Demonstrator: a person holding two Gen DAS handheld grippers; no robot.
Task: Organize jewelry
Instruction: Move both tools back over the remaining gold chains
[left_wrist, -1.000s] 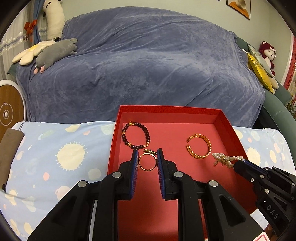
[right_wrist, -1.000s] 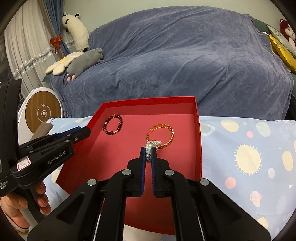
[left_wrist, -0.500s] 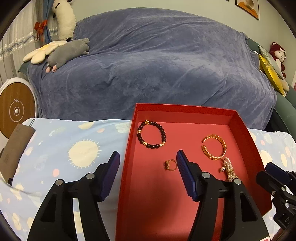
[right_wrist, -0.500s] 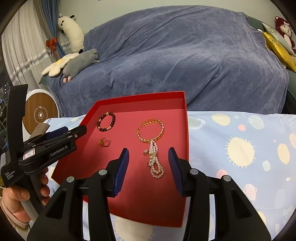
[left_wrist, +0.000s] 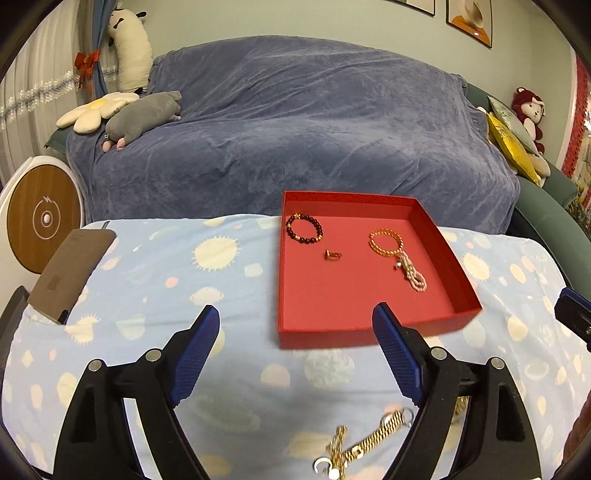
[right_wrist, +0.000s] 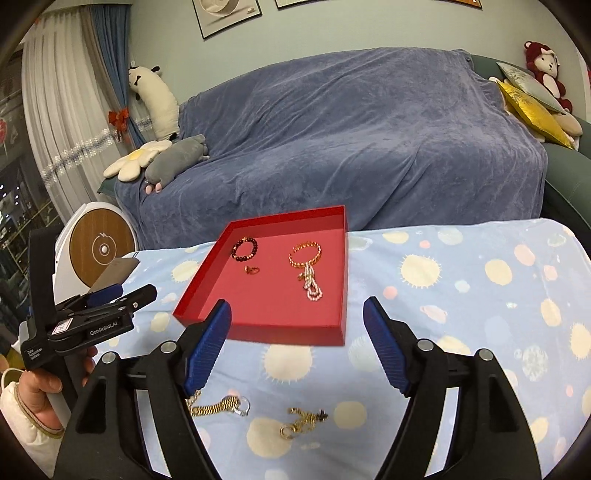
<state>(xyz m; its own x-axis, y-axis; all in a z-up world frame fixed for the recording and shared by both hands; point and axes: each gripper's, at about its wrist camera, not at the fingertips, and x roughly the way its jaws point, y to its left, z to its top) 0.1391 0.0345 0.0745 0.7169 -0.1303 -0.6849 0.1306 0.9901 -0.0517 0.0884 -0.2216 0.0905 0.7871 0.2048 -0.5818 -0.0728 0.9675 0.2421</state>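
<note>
Both pairs of fingers stand wide apart over the sun-and-planet cloth on the desk (left_wrist: 229, 280), and nothing lies between the blue pads of either. The left gripper (left_wrist: 295, 325) and the right gripper (right_wrist: 297, 319) have both just been opening, and each is empty.

The red tray (left_wrist: 373, 334) sits on the cloth beyond them, holding four pieces: a dark beaded bracelet (left_wrist: 304, 229) toward its far left corner, a small gold ring (left_wrist: 332, 255) just nearer than that, a gold bangle (left_wrist: 386, 242) to the right, and a pearl strand (left_wrist: 413, 275) lying against the bangle's near edge (the two touch or overlap).

More jewelry lies loose on the cloth near the camera, outside the tray: a gold chain (right_wrist: 218, 404) with a clear ring at its end, and beside it a smaller gold tangle (right_wrist: 301, 421).

A person's hand (right_wrist: 40, 391) grips the left gripper's handle at the left edge of the right wrist view.
</note>
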